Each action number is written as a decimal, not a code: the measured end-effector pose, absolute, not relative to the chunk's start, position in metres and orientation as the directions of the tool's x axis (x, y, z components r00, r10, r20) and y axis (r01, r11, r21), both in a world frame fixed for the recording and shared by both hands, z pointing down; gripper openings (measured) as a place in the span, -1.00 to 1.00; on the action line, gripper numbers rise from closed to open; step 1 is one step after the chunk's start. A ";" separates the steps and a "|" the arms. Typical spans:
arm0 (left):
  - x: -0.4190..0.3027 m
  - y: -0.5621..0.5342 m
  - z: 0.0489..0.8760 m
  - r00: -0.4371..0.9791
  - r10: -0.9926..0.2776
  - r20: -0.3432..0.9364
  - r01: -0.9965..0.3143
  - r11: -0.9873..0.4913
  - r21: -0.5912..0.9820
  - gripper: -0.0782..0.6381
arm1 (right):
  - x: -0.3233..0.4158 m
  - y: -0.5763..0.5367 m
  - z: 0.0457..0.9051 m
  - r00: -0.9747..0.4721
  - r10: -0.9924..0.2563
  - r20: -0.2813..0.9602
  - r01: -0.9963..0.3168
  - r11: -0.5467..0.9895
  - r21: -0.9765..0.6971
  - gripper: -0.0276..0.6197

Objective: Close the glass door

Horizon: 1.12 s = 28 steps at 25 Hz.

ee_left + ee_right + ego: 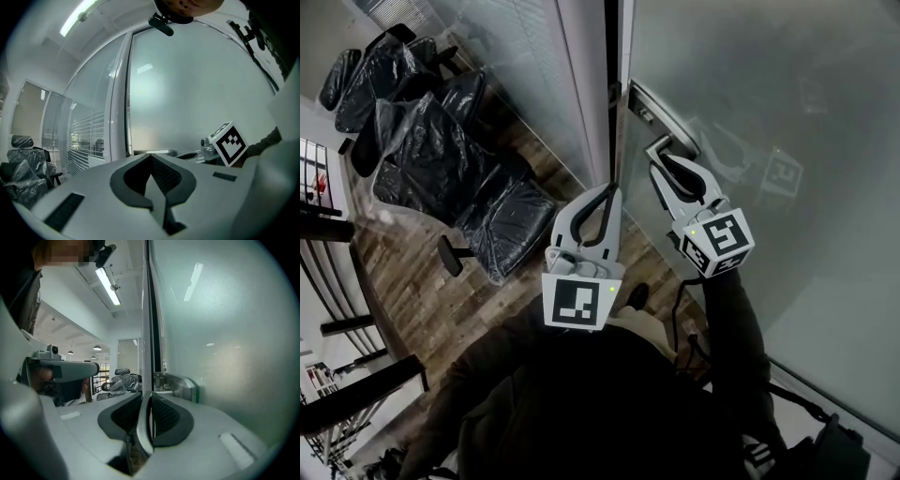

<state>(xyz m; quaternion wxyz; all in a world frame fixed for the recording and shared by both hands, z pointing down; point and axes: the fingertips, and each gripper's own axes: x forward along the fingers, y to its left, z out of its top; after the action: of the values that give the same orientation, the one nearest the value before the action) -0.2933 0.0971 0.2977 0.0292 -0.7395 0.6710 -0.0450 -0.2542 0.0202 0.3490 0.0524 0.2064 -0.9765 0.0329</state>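
The right gripper [662, 156] is clamping its jaws on the door handle [178, 383] of the glass door [787, 112], which is standing just ahead of it. The left gripper [613, 192] is hovering alongside, clenched on nothing, near the door's edge.
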 end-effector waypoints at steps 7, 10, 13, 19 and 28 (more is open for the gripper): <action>-0.295 0.097 0.292 0.061 -0.998 0.015 -0.996 -0.061 -0.060 -0.79 | -0.257 0.028 0.349 -0.912 -0.391 0.121 -0.399 0.916 -0.048 -0.70; -0.287 0.095 0.288 0.063 -0.998 0.007 -0.995 -0.063 -0.081 -0.79 | -0.258 0.030 0.350 -0.914 -0.388 0.123 -0.396 0.917 -0.050 -0.70; -0.282 0.093 0.282 0.059 -0.998 -0.009 -0.995 -0.058 -0.079 -0.79 | -0.259 0.031 0.352 -0.914 -0.387 0.125 -0.396 0.917 -0.053 -0.70; -0.267 0.087 0.270 0.076 -0.997 -0.033 -0.993 -0.073 -0.093 -0.79 | -0.262 0.038 0.352 -0.919 -0.372 0.130 -0.382 0.922 -0.056 -0.70; -0.263 0.083 0.255 0.078 -0.996 -0.050 -0.992 -0.072 -0.104 -0.79 | -0.261 0.040 0.343 -0.920 -0.371 0.131 -0.380 0.924 -0.051 -0.70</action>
<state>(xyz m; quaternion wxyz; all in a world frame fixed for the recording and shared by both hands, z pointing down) -0.2629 0.0826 0.2551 0.0554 -0.7321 0.6787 -0.0170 -0.2606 0.0404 0.3433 0.0595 0.1916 -0.9790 0.0375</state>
